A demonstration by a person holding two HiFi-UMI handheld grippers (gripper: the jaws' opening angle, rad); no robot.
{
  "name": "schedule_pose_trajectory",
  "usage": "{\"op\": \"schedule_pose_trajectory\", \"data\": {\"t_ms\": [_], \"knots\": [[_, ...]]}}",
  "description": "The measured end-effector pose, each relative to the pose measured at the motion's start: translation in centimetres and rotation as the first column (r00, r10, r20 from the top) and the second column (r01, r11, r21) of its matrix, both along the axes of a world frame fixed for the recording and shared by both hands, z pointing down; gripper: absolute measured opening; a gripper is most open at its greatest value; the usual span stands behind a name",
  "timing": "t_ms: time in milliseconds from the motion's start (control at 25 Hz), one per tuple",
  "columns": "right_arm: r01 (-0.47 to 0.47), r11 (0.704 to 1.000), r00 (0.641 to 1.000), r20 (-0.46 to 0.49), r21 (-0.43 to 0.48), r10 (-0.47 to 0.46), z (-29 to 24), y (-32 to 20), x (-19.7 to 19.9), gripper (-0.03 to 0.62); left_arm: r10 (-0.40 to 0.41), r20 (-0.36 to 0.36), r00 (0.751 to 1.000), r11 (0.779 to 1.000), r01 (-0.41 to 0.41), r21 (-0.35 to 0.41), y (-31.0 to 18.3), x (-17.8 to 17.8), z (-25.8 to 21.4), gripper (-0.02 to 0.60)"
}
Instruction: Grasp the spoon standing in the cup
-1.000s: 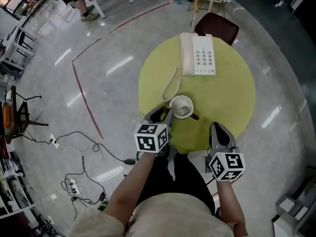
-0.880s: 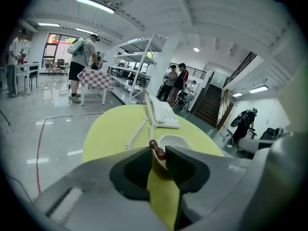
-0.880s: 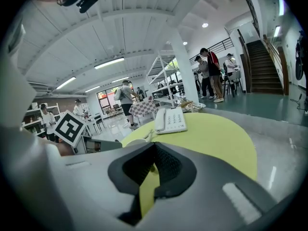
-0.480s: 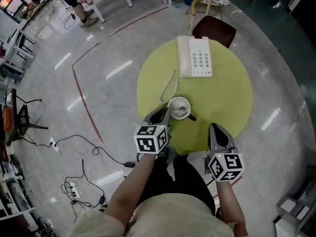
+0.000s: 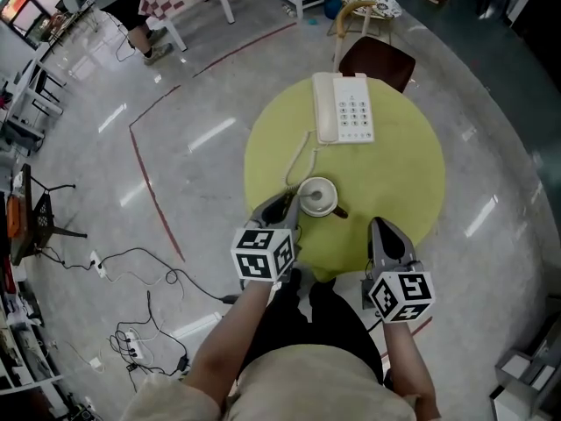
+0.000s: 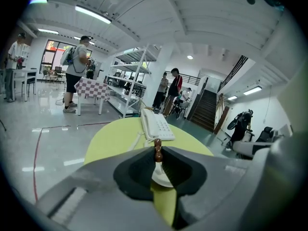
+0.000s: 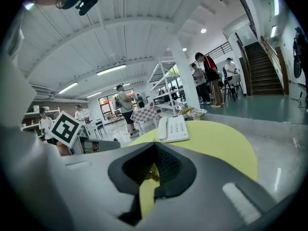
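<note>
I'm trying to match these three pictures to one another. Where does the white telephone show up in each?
Head view: the telephone is at top centre, on the far side of the round yellow-green table.
Left gripper view: the telephone is in the middle of the picture, at the table's far end.
Right gripper view: the telephone is near the centre, tilted, also at the far end.
Shared landmark: the yellow-green table under it.

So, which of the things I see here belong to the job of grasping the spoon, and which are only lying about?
Belong to the job:
- spoon, in the cup
- left gripper, its jaws have just been closing on the spoon's handle

Only lying about:
- telephone
- chair behind the table
- right gripper, shut and empty
</note>
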State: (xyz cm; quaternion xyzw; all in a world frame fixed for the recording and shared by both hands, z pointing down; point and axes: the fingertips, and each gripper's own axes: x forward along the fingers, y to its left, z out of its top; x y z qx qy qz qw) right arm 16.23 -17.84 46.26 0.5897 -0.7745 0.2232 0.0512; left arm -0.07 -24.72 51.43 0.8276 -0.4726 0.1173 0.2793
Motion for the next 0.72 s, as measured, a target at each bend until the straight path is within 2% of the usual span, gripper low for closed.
{"op": "schedule_pose_trajectory", "data": {"t_ms": [720], "knots": [[0.061, 0.997, 0.998, -0.007, 0.053, -0.06, -1.9, -1.1, -3.1, 0.002, 0.016, -0.036, 0.999, 0.994, -0.012, 0.112, 0.2, -2.2, -6.1, 0.041]]}}
